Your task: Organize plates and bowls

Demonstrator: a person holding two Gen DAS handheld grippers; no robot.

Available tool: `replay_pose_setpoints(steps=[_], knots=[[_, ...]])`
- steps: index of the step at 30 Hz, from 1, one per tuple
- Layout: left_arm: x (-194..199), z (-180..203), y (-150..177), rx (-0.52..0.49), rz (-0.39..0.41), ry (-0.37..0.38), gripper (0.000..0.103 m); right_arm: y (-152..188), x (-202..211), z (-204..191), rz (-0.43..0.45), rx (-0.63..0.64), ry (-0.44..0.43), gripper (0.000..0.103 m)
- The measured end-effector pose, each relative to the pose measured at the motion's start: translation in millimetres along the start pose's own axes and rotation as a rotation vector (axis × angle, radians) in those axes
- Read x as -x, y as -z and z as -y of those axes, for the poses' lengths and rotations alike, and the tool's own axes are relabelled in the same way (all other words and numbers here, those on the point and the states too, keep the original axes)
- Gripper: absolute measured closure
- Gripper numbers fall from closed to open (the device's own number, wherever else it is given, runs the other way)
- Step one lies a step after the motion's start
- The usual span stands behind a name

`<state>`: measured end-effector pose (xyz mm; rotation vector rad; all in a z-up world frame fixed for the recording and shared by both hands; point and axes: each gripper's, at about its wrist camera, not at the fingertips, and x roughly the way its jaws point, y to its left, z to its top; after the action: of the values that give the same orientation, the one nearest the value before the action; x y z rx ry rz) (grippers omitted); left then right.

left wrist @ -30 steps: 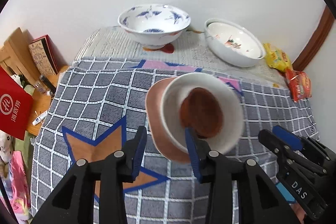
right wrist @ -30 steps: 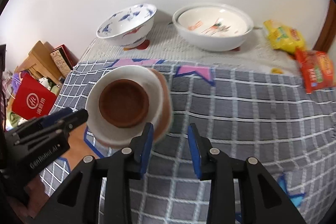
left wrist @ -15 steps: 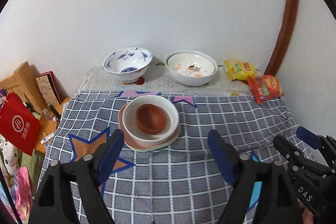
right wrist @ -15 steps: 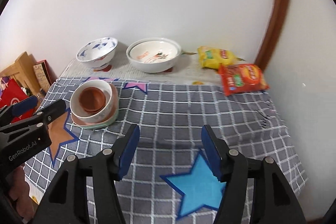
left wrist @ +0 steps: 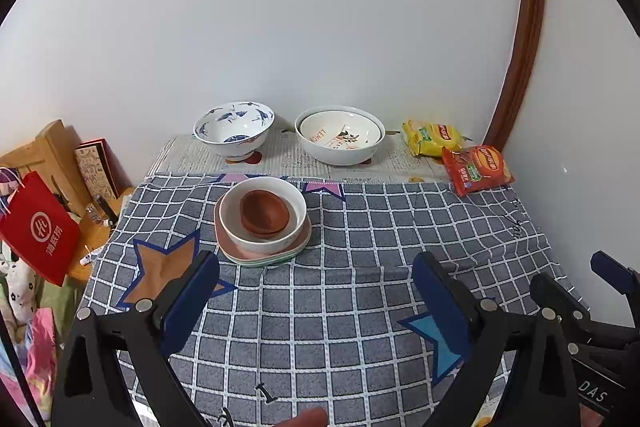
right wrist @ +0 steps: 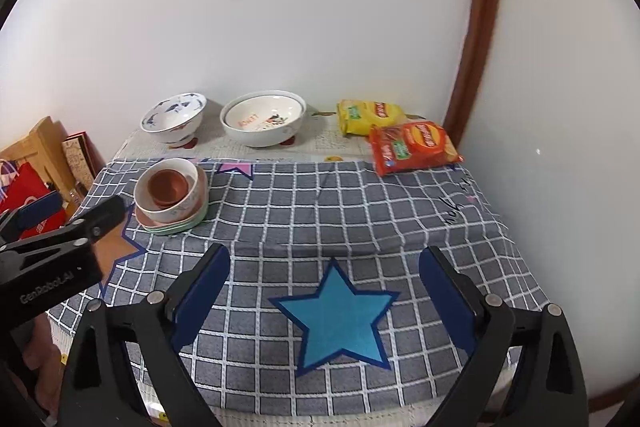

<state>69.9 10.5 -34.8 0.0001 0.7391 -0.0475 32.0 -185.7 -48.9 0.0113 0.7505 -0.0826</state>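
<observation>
The stack (left wrist: 262, 223) sat on the checked cloth toward the left rear of the surface (left wrist: 360, 307): a small brown dish nested in a white bowl, that bowl on pink and green plates. Behind it, on the strip of newspaper against the wall, stood the blue-patterned bowl (left wrist: 234, 129) and, to its right, the wide white bowl (left wrist: 340, 135), the two near each other but apart.

Both tools were released and held nothing. The left tool (left wrist: 316, 297) had just been spreading its jaws, and only bare cloth showed between them; the same went for the right tool (right wrist: 324, 289), whose jaws framed the blue star (right wrist: 336, 315).

The relation that matters for the coming move is this: the two loose bowls lay ahead and beyond the stack, well apart from either tool. From the left tool the stack was straight ahead and slightly left, with the blue-patterned bowl directly behind it (so a reach there has to clear the stack's rim). The wide white bowl stood nearer the right tool's line, I judged. Whether it held a second bowl inside was hard to tell; a doubled rim suggested it might.
</observation>
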Motion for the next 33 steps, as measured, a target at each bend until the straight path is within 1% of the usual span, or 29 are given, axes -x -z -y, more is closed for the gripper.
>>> replay_pose_setpoints(steps=[4,8,15,21,33], knots=[[6.7,5.4,2.3,-0.017,0.003,-0.005,0.005,5.6,6.0,6.2,0.003,-0.012,-0.003,0.007],[10.9,4.5,3.2,-0.006,0.001,0.002,0.005,7.5,10.9,11.3,0.008,-0.025,0.001,0.007],[16.6,4.3,3.1,-0.005,0.007,-0.010,0.005,8.7,16.3,11.9,0.020,-0.024,0.002,0.007],[14.4,3.1,3.1,-0.005,-0.008,-0.023,0.005,8.7,14.9,9.8,0.018,-0.022,0.002,0.007],[10.9,3.7,3.5,-0.003,-0.018,-0.026,0.005,7.7,16.3,12.2,0.024,-0.044,0.001,0.007]])
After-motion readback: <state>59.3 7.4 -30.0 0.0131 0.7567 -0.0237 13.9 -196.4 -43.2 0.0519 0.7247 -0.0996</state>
